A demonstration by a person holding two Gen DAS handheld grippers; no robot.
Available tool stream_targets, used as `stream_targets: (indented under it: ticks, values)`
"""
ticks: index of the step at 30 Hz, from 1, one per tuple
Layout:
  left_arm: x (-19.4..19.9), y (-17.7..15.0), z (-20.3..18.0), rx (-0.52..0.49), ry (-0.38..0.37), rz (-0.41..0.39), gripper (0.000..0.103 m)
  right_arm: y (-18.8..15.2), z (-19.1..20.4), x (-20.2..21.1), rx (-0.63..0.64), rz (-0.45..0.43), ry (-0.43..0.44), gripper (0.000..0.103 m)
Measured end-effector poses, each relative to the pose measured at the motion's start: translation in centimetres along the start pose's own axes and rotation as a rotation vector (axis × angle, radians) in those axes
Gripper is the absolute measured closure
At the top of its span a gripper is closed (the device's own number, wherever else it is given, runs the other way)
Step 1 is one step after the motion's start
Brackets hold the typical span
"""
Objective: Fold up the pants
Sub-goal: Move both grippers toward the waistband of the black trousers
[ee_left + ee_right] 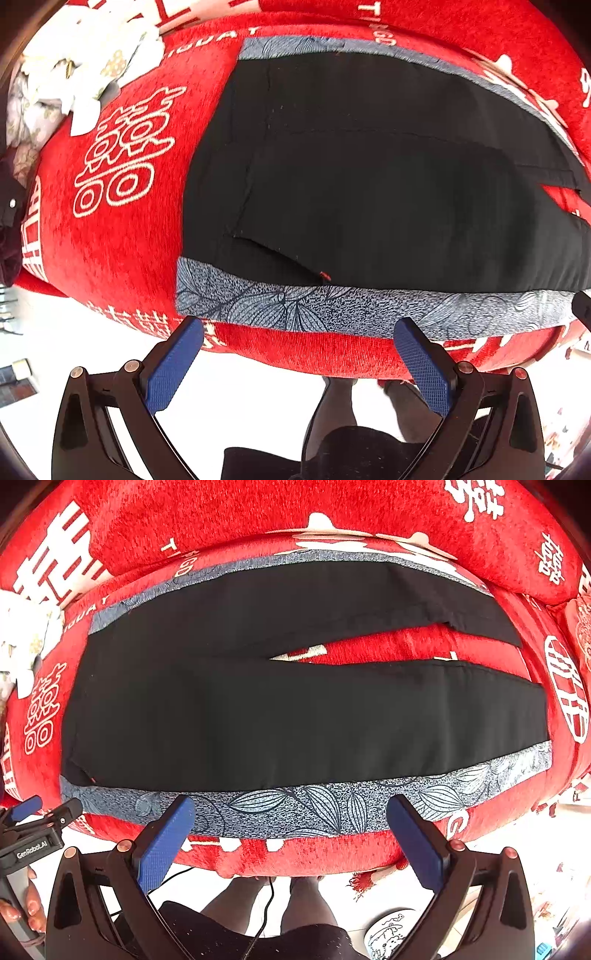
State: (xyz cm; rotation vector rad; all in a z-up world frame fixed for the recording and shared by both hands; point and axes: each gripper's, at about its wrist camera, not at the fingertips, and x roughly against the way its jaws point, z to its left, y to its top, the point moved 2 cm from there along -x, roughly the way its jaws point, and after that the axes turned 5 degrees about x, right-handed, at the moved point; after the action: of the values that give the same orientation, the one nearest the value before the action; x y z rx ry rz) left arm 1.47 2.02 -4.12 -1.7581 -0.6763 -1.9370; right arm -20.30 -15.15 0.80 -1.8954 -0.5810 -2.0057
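Two sets of tongs, the left tongs [299, 328] and the right tongs [291, 806], hover wide open and empty above the near edge of a red sofa [295, 856], where black pants [258, 716] lie flat on a blue leaf-patterned cloth [314, 808]. The pants' long axis runs left to right, waistband at the left, both legs pointing right and parted by a narrow wedge of red. The first fold is best made lengthwise: pinch the near leg's hem and the near waistband corner together, then carry that edge evenly over the far leg, seams aligned.
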Motion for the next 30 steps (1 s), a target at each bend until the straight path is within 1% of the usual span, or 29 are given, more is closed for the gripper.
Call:
stream_targets:
  ticks: [1, 4, 7, 9, 10, 16, 25, 30]
  values:
    - [-0.2, -0.1, -0.1, 0.004, -0.006, -0.001, 0.0, 0.0, -0.2, -0.3, -0.001, -0.003, 0.012, 0.0]
    - [-0.2, -0.2, -0.6, 0.013, 0.008, -0.003, 0.0, -0.2, -0.8, -0.9, -0.005, 0.03, 0.031, 0.0]
    - [-0.4, -0.3, -1.1, 0.025, 0.002, 0.011, 0.0, -0.1, -1.2, -1.6, -0.008, 0.012, 0.053, 0.0]
    - [-0.6, -0.4, -1.4, 0.031, 0.01, 0.018, 0.0, -0.3, -1.5, -2.0, -0.014, 0.03, 0.076, 0.0]
    - [-0.6, -0.4, -1.5, 0.033, 0.016, 0.02, 0.0, -0.2, -1.6, -2.1, -0.012, 0.019, 0.078, 0.0]
    - [-0.8, -0.5, -1.6, 0.04, 0.012, 0.019, 0.0, -0.1, -1.9, -2.6, 0.003, 0.021, 0.088, 0.0]
    - [-0.9, -0.4, -1.2, 0.03, 0.019, 0.034, 0.0, 0.1, -2.1, -2.8, -0.03, 0.03, 0.123, 0.0]
    - [-1.0, -0.4, -0.9, 0.037, 0.021, 0.039, 0.0, 0.2, -1.7, -2.9, -0.031, 0.028, 0.125, 0.0]
